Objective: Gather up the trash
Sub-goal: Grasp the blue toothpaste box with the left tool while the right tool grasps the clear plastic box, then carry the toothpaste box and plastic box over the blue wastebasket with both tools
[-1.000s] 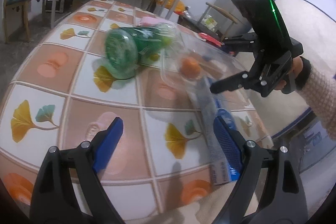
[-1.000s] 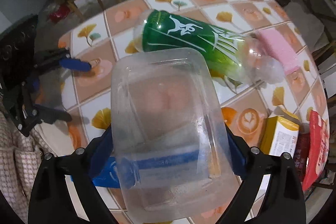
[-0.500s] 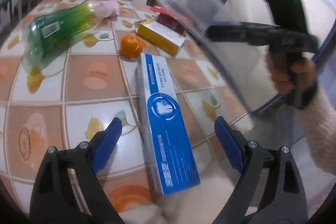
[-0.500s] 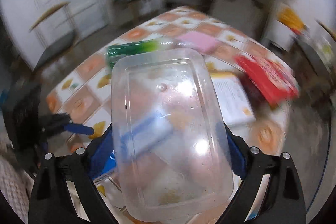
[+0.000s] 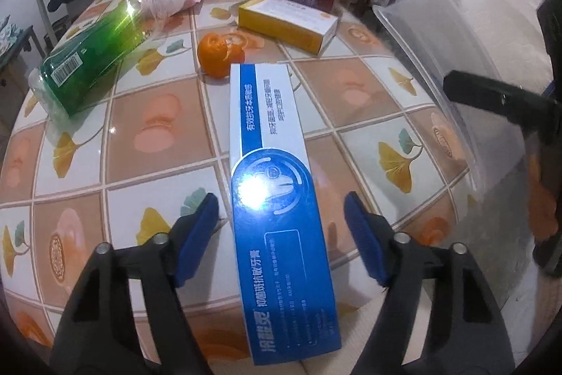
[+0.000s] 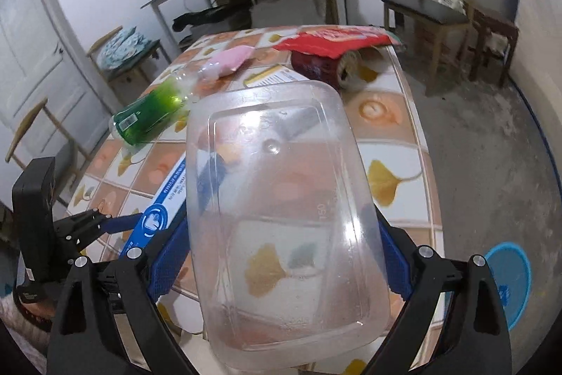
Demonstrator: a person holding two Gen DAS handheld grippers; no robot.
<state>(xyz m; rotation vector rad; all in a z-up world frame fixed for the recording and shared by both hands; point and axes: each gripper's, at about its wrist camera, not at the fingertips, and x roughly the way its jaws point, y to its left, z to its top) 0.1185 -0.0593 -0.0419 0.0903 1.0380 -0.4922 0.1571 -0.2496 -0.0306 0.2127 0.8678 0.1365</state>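
Glossy tiled table [image 5: 158, 136]; left tool [image 5: 281, 227] closing around flat blue carton [image 5: 277, 199], right tool [image 6: 281, 255] apparently clamping clear plastic tub [image 6: 281, 217]

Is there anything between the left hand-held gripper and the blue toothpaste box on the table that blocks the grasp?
Nothing visible blocks it. The toothpaste box already lies between the fingers of the left hand-held gripper, which are closing with a gap on each side. The orange sits beyond the box's far end, outside the fingers.
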